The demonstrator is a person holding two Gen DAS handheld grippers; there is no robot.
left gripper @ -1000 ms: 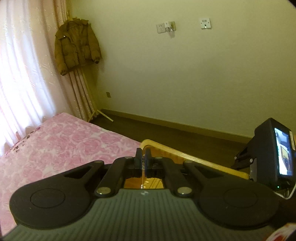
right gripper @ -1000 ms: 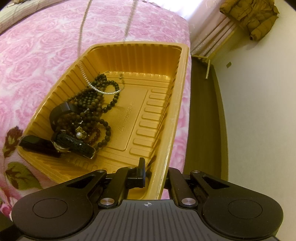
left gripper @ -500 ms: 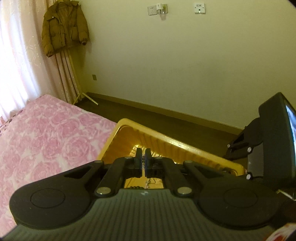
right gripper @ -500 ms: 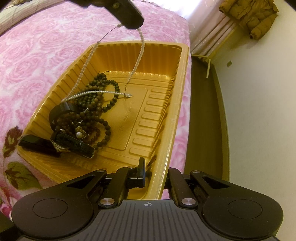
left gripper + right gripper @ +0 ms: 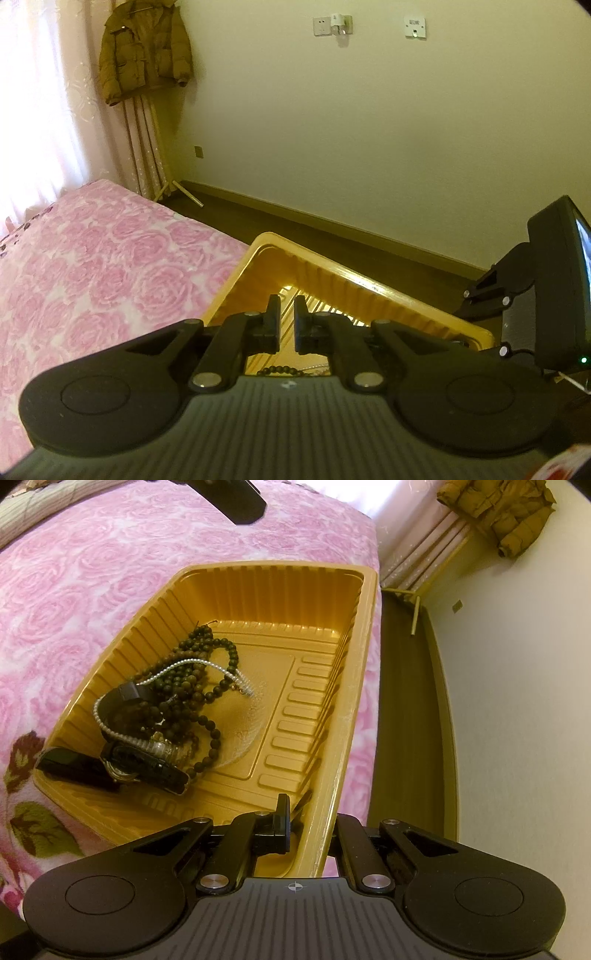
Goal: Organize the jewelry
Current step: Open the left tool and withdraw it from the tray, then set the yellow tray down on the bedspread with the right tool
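Note:
A gold plastic tray (image 5: 332,635) lies on the pink rose bedspread (image 5: 92,572). In it lie a dark bead necklace (image 5: 195,679), a white pearl necklace (image 5: 192,662) draped over the beads, and a black watch (image 5: 125,764). My right gripper (image 5: 310,812) is shut on the tray's near right rim. My left gripper (image 5: 286,317) hovers over the tray (image 5: 388,295) with its jaws slightly apart and empty; it also shows at the top of the right wrist view (image 5: 236,502).
The tray sits at the bed's corner, with dark floor (image 5: 406,701) beyond the edge. A brown coat (image 5: 144,55) hangs on a stand by the curtain. A cream wall (image 5: 369,129) stands behind.
My left gripper lowered the pearl necklace into the tray, opened and let it go. The necklace now lies on the beads. The right gripper has not moved.

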